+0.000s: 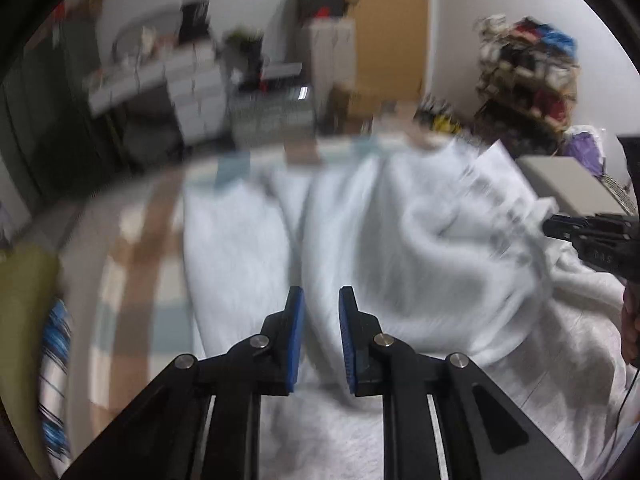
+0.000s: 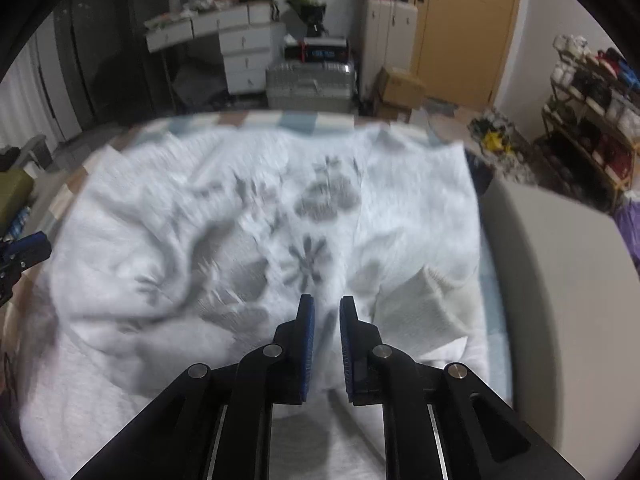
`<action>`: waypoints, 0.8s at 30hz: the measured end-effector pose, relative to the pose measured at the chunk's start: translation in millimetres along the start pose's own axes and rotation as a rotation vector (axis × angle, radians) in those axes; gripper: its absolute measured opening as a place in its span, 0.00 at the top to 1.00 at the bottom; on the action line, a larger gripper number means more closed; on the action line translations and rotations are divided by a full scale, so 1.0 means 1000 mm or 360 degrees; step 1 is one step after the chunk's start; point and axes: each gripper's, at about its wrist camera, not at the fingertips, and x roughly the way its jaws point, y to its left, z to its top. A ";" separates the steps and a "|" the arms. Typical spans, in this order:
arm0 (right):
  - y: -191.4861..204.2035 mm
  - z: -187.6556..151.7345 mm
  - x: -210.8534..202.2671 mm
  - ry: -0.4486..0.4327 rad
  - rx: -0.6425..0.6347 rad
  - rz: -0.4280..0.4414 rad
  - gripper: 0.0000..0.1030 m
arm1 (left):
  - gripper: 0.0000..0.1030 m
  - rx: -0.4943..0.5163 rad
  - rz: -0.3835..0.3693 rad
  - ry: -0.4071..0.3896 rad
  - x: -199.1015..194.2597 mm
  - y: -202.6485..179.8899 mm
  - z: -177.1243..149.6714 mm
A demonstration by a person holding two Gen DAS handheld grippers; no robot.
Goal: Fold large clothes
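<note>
A large white garment (image 1: 360, 240) with a grey flower print (image 2: 308, 216) lies rumpled on the bed. My left gripper (image 1: 322, 300) hangs over its near part, jaws a little apart with white cloth between the blue pads (image 1: 297, 328); the view is blurred. My right gripper (image 2: 327, 308) has its jaws narrowly apart with a fold of the white cloth between them. In the left wrist view the right gripper (image 1: 550, 226) shows at the right edge, pinching the lifted printed part. The left gripper's tips show in the right wrist view (image 2: 36, 246) at the left edge.
The bed has a checked cover (image 1: 136, 272). A grey-white box (image 2: 560, 288) stands at the right of the bed. Beyond the bed stand a suitcase (image 2: 310, 84), a white desk with drawers (image 2: 224, 36), a wooden door (image 2: 464, 24) and a shoe rack (image 2: 592, 120).
</note>
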 end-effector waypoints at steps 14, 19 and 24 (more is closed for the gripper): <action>0.049 -0.010 0.059 0.0156 -0.0120 0.0121 0.49 | 0.69 0.0337 0.0045 0.0367 0.075 -0.050 -0.032; 0.036 -0.015 0.016 0.0039 -0.0078 0.0149 0.46 | 0.69 0.0238 -0.0047 0.0256 0.037 -0.048 -0.028; 0.040 -0.039 0.047 0.0224 -0.0088 0.0101 0.43 | 0.69 0.0285 -0.0122 0.0412 0.062 -0.053 -0.039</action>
